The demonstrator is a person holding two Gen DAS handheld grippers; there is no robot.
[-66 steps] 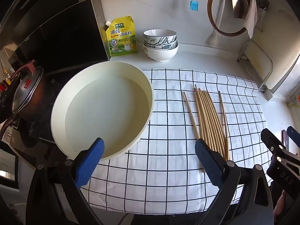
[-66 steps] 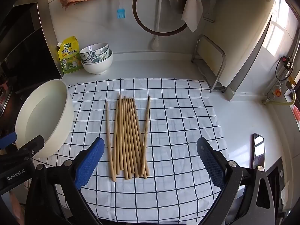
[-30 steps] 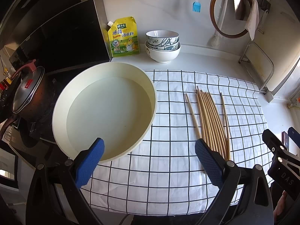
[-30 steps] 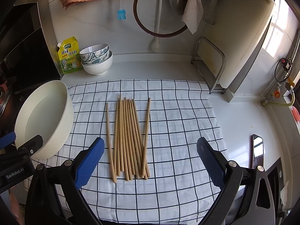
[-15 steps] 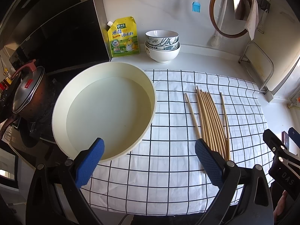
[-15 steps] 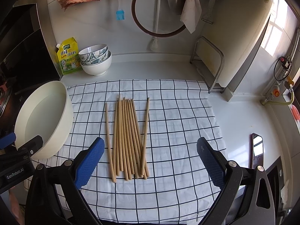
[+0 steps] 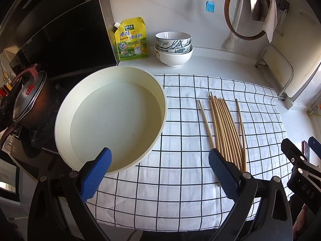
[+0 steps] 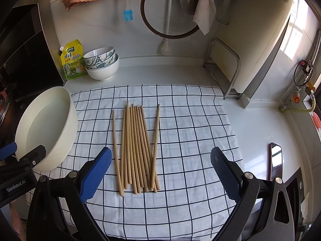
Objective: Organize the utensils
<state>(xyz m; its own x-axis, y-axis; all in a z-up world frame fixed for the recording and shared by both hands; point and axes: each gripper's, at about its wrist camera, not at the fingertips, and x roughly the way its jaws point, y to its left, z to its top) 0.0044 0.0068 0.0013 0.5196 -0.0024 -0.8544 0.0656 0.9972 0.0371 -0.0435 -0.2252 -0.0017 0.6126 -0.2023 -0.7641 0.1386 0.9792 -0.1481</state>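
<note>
Several wooden chopsticks [image 8: 136, 148] lie side by side on a white checked cloth [image 8: 190, 132], tips pointing away from me; one at each side lies slightly apart. In the left wrist view the chopsticks [image 7: 224, 128] sit right of a large cream round basin [image 7: 112, 120]. My left gripper [image 7: 158, 172] hovers open above the cloth's near edge, between basin and chopsticks. My right gripper [image 8: 160, 172] is open, held above the near ends of the chopsticks with nothing between its fingers. The basin [image 8: 46, 128] rests on the cloth's left edge.
Stacked bowls [image 7: 173, 48] and a yellow seasoning pouch [image 7: 131, 39] stand at the back by the wall. A dark pot with lid [image 7: 30, 104] sits on the stove at left. A metal rack with a cutting board [image 8: 230, 68] stands back right. A phone [image 8: 275, 160] lies on the counter at right.
Both views have shifted only very slightly; the chopsticks, basin and cloth lie as before and both grippers stay open.
</note>
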